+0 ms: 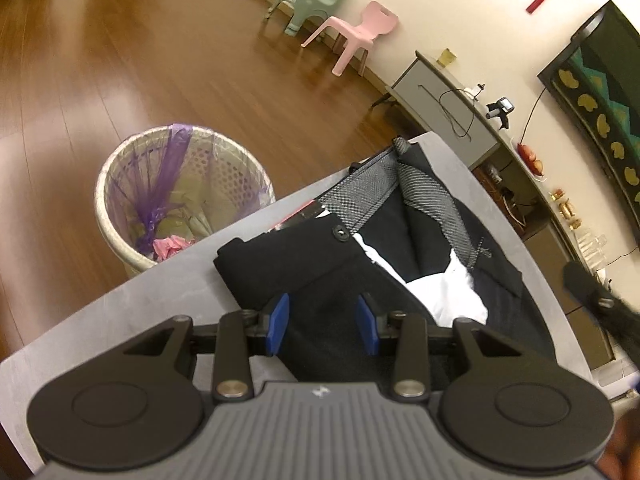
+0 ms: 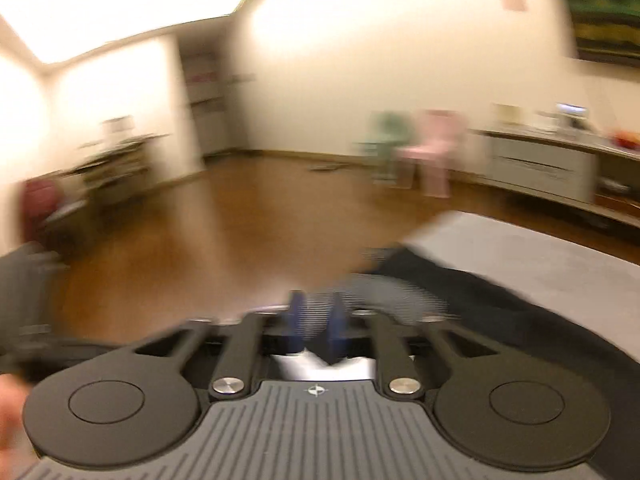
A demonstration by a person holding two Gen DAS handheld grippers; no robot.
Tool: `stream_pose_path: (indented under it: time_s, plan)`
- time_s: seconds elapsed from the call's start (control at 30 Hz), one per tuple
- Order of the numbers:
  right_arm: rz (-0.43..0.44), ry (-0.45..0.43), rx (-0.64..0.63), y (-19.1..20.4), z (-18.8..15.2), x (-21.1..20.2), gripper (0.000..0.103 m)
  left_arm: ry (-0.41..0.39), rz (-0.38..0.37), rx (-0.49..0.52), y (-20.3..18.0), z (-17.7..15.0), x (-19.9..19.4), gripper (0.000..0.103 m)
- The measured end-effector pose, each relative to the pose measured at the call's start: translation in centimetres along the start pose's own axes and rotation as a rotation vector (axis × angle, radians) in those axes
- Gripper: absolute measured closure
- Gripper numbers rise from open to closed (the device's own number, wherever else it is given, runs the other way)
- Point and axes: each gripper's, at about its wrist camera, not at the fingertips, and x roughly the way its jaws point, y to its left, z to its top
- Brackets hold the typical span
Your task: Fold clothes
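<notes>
Black trousers (image 1: 352, 264) lie partly folded on a grey table (image 1: 160, 292). Their waistband is turned open, showing grey patterned lining (image 1: 360, 192) and white pocket cloth (image 1: 444, 288). My left gripper (image 1: 324, 322) hovers open over the near part of the trousers, one blue pad on each side of a fold. The right wrist view is heavily blurred by motion. In it my right gripper (image 2: 316, 318) has its blue pads close together with the striped grey waistband (image 2: 384, 292) pinched between them, and the black trousers (image 2: 460, 292) trail to the right across the table (image 2: 540, 248).
A mesh waste bin (image 1: 180, 192) with a purple liner stands on the wooden floor just off the table's left edge. A green chair (image 1: 312, 0) and a pink chair (image 1: 356, 36) stand by the far wall. A low grey cabinet (image 1: 444, 108) runs along the right.
</notes>
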Motion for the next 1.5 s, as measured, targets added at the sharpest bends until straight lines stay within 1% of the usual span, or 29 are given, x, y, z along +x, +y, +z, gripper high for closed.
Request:
stream_pose_path:
  time_s: [0.03, 0.07, 0.1, 0.17, 0.2, 0.23, 0.27, 0.3, 0.33, 0.37, 0.43, 0.57, 0.63, 0.7, 0.73, 0.77, 0.8, 1.0, 1.07, 1.1, 1.13, 1.17, 1.2, 1.27, 1.33, 1.4, 1.43, 1.47, 1.5]
  plan:
    - [-0.084, 0.002, 0.052, -1.9, -0.1, 0.3, 0.020, -0.006, 0.000, 0.012, -0.3, -0.1, -0.2, 0.062]
    - [-0.152, 0.011, 0.108, -4.0, -0.2, 0.7, 0.020, -0.006, -0.001, 0.020, -0.6, -0.1, -0.1, 0.062]
    - [-0.186, 0.037, 0.158, -6.1, -0.5, 1.3, 0.020, -0.004, -0.001, 0.028, -0.8, -0.2, -0.1, 0.062]
    - [-0.205, 0.101, 0.199, -8.8, -1.2, 2.6, 0.020, 0.010, 0.005, 0.034, -1.2, -0.3, 0.4, 0.062]
    - [-0.190, 0.136, 0.190, -9.4, -1.5, 3.3, 0.021, 0.016, 0.009, 0.036, -1.3, -0.3, 0.6, 0.062]
    - [-0.168, 0.169, 0.175, -9.7, -1.8, 4.0, 0.030, 0.018, 0.011, 0.036, -1.3, -0.3, 0.7, 0.062]
    - [-0.136, 0.196, 0.151, -9.5, -2.0, 4.7, 0.062, 0.019, 0.012, 0.036, -1.3, -0.3, 0.7, 0.062]
    - [-0.110, 0.209, 0.128, -9.1, -2.1, 5.1, 0.078, 0.016, 0.012, 0.036, -1.3, -0.3, 0.7, 0.062]
    - [-0.091, 0.200, 0.105, -8.4, -2.0, 5.4, 0.087, 0.012, 0.012, 0.036, -1.3, -0.3, 0.6, 0.062]
    - [-0.069, 0.187, 0.084, -7.6, -1.9, 5.5, 0.093, 0.005, 0.011, 0.032, -1.2, -0.2, 0.5, 0.062]
    - [-0.013, 0.149, 0.044, -5.8, -1.6, 5.3, 0.098, -0.009, 0.010, 0.022, -1.0, -0.1, 0.2, 0.062]
    - [0.127, 0.072, -0.031, -1.1, -0.8, 3.4, 0.100, -0.051, -0.008, -0.006, -0.7, 0.2, -0.5, 0.061]
    - [0.257, 0.051, -0.066, 1.6, -1.1, 1.7, 0.099, -0.056, -0.021, -0.012, -0.8, 0.3, -0.6, 0.060]
    - [0.364, 0.049, -0.110, 3.0, -1.5, 0.1, 0.093, -0.054, -0.050, -0.019, -0.8, 0.2, -0.6, 0.059]
    - [0.377, 0.061, -0.115, 2.9, -1.7, -0.3, 0.072, -0.049, -0.075, -0.019, -1.0, 0.2, -0.5, 0.057]
    - [0.346, 0.065, -0.103, 2.2, -1.9, -0.5, 0.044, -0.043, -0.103, -0.019, -1.2, 0.1, -0.4, 0.056]
    - [0.315, 0.068, -0.090, 1.5, -2.1, -0.7, 0.037, -0.035, -0.131, -0.017, -1.4, 0.0, -0.4, 0.054]
    - [0.115, 0.141, -0.032, -3.6, -3.5, 0.0, 0.034, -0.050, -0.196, 0.053, -4.2, -0.4, 0.0, 0.046]
    - [0.050, 0.170, -0.026, -5.0, -3.9, 0.6, 0.034, -0.058, -0.207, 0.067, -5.1, -0.5, 0.3, 0.045]
    - [0.024, 0.189, -0.050, -5.1, -4.1, 1.4, 0.035, -0.060, -0.212, 0.074, -5.4, -0.5, 0.5, 0.044]
    - [0.003, 0.208, -0.066, -5.1, -4.3, 2.1, 0.045, -0.061, -0.214, 0.079, -5.7, -0.6, 0.7, 0.044]
    - [0.000, 0.213, -0.076, -4.7, -4.3, 2.6, 0.074, -0.062, -0.213, 0.081, -5.9, -0.6, 0.8, 0.044]
    - [0.006, 0.201, -0.097, -3.5, -4.1, 3.0, 0.082, -0.065, -0.214, 0.084, -6.0, -0.6, 0.8, 0.044]
    - [0.051, 0.130, -0.189, -0.8, -4.2, 2.3, 0.083, -0.077, -0.226, 0.095, -6.1, -0.6, 0.4, 0.044]
    - [0.157, 0.064, -0.335, 2.7, -4.7, 0.6, 0.083, -0.089, -0.219, 0.097, -5.8, -0.5, 0.2, 0.038]
    - [0.257, 0.049, -0.501, 5.9, -5.8, -0.5, 0.083, -0.100, -0.208, 0.097, -5.4, -0.4, -0.1, 0.036]
    - [0.277, 0.066, -0.543, 6.7, -6.4, -0.6, 0.083, -0.105, -0.203, 0.096, -5.3, -0.4, -0.2, 0.036]
    - [0.264, 0.072, -0.538, 6.6, -6.6, -0.4, 0.081, -0.095, -0.192, 0.079, -4.9, -0.3, -0.1, 0.036]
    - [0.224, 0.054, -0.489, 5.7, -6.2, -0.2, 0.076, -0.082, -0.181, 0.057, -4.6, -0.2, 0.0, 0.036]
